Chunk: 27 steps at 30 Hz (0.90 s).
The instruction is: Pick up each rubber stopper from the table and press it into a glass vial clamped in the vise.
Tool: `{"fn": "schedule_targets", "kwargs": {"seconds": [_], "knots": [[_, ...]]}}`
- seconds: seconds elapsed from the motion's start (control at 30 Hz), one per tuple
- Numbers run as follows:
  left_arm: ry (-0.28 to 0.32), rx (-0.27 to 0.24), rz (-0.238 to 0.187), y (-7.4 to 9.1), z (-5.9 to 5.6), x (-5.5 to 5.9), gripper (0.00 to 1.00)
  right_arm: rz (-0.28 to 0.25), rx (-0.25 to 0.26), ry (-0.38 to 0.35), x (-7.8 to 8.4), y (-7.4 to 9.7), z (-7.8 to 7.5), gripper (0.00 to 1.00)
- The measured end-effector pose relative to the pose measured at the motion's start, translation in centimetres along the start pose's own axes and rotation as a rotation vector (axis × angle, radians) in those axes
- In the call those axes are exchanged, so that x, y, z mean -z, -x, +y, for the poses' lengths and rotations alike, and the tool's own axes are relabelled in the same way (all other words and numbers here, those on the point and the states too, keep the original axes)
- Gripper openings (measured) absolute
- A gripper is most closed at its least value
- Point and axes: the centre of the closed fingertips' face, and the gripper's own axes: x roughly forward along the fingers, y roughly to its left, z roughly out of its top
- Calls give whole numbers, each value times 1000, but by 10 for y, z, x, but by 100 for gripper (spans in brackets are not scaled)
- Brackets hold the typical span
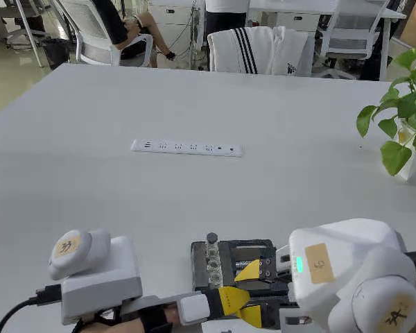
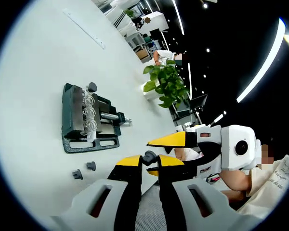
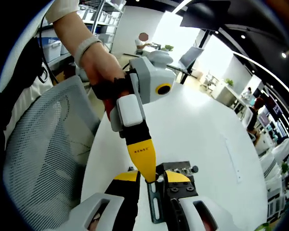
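The table [image 1: 194, 104] is smooth and matt; the vise [image 2: 105, 127] dark, matt metal; the vials [image 2: 89, 113] clear, glossy glass; each stopper [image 2: 90, 166] dull grey rubber.

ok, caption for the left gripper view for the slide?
Left gripper holding a rubber stopper, open right gripper alongside; vise with vials and two loose stoppers on the table.

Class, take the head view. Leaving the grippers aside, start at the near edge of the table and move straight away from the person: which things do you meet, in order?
vise holding glass vials → white power strip → striped white jacket beyond the table's far edge
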Motion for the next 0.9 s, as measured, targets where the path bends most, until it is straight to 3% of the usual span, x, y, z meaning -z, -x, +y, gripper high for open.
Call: {"fn": "schedule_targets", "kwargs": {"seconds": [0.23,0.27,0.33,0.43,0.63,0.9], "knots": [[-10,109,67,8,-11,2,9,-67,-60,-75,-7,18,1,16],[-27,149,82,10,-16,2,9,-75,-79,-81,-8,21,2,16],[-24,160,107,13,-18,4,9,-95,-101,-86,-11,25,5,16],[-29,230,140,19,-28,5,9,-122,-150,-101,-16,32,11,16],[-30,286,193,28,-35,8,9,-141,-184,-90,-28,43,18,14],[-9,354,229,34,-48,12,9,-154,-205,-62,-41,44,25,13]]}}
